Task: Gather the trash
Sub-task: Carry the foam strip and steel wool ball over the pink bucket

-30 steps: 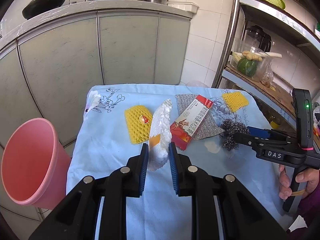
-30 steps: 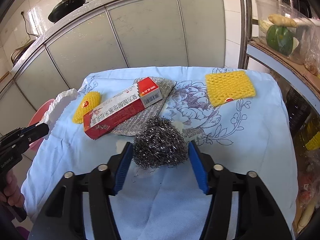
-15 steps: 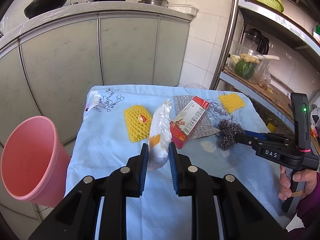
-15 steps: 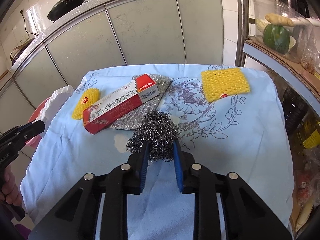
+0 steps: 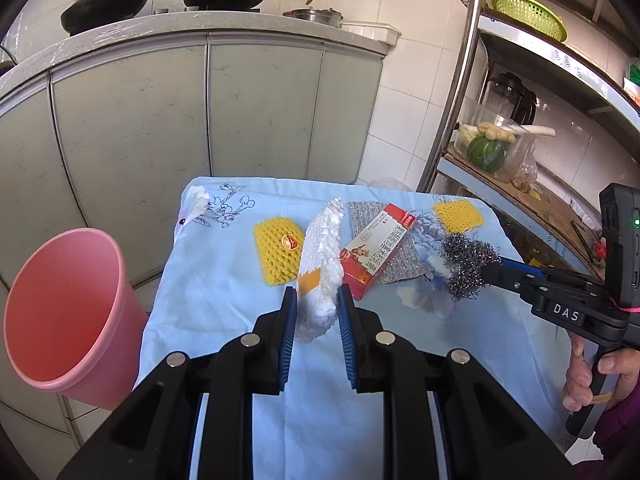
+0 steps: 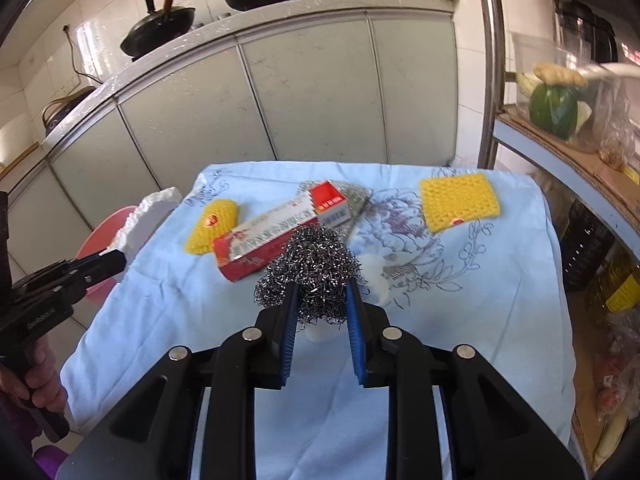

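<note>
Gripping a white foam net sleeve [image 5: 320, 268], the left gripper [image 5: 318, 300] has both blue pads pressed against the sleeve's near end; the sleeve rises upright from the jaws, above the near-left part of the table [image 5: 224, 280]. The right gripper [image 6: 322, 300] is clenched on a steel wool scourer [image 6: 316, 268], which bulges out above the fingertips and appears lifted clear of the light blue floral cloth [image 6: 480, 300].

Remaining on the cloth: a red and white carton [image 6: 280, 232] lying at a slant on a silver mesh pad [image 6: 356, 200], a yellow foam net [image 6: 212, 224] to the carton's left, and a second yellow foam net [image 6: 460, 200] at the far right. A small crumpled white scrap [image 6: 376, 280] lies just right of the scourer.

A pink bin [image 5: 60, 308] stands off the table's left edge, mouth tilted toward the camera. Grey cabinets [image 5: 240, 108] stand beyond the table; a metal shelf rack [image 5: 520, 184] stands to the right.
</note>
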Action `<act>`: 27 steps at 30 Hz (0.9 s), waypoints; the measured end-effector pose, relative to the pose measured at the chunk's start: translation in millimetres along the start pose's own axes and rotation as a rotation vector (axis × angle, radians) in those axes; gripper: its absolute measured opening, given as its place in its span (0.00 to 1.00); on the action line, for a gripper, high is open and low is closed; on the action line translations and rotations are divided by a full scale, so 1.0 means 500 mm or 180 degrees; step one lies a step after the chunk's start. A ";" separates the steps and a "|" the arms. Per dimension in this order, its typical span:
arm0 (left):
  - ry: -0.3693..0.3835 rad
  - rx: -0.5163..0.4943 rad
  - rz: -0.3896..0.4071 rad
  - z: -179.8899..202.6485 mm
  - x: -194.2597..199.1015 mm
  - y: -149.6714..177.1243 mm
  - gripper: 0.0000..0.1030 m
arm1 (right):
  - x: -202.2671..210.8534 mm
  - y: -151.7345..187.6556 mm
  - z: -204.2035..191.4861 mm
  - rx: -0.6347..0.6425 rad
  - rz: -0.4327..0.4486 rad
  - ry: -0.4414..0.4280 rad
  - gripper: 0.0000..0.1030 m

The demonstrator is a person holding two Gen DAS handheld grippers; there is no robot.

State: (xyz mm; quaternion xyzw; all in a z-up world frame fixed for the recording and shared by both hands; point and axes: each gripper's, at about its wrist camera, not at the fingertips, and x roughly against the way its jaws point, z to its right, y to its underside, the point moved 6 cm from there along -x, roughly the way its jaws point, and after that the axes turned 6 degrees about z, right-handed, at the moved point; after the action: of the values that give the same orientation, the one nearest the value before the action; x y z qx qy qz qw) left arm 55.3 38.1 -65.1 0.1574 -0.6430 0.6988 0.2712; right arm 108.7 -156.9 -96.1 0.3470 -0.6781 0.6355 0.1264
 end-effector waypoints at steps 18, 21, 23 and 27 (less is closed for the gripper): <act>-0.0266 0.0169 0.0137 -0.049 0.047 -0.013 0.20 | -0.010 -0.043 -0.132 0.0360 0.0099 -0.0303 0.23; -0.0327 0.0174 0.0165 -0.060 0.056 -0.015 0.20 | -0.013 -0.049 -0.154 0.0415 0.0111 -0.0347 0.23; -0.0363 0.0191 0.0183 -0.069 0.063 -0.016 0.20 | -0.015 -0.054 -0.170 0.0454 0.0122 -0.0385 0.23; -0.0430 0.0216 0.0216 -0.085 0.073 -0.020 0.20 | -0.024 -0.059 -0.198 0.0512 0.0128 -0.0437 0.23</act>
State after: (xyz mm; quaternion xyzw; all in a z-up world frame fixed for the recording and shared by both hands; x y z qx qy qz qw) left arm 37.2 86.7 -41.5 0.1914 -0.6407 0.7168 0.1978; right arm 109.5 -57.6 -64.5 0.3850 -0.6387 0.6650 0.0386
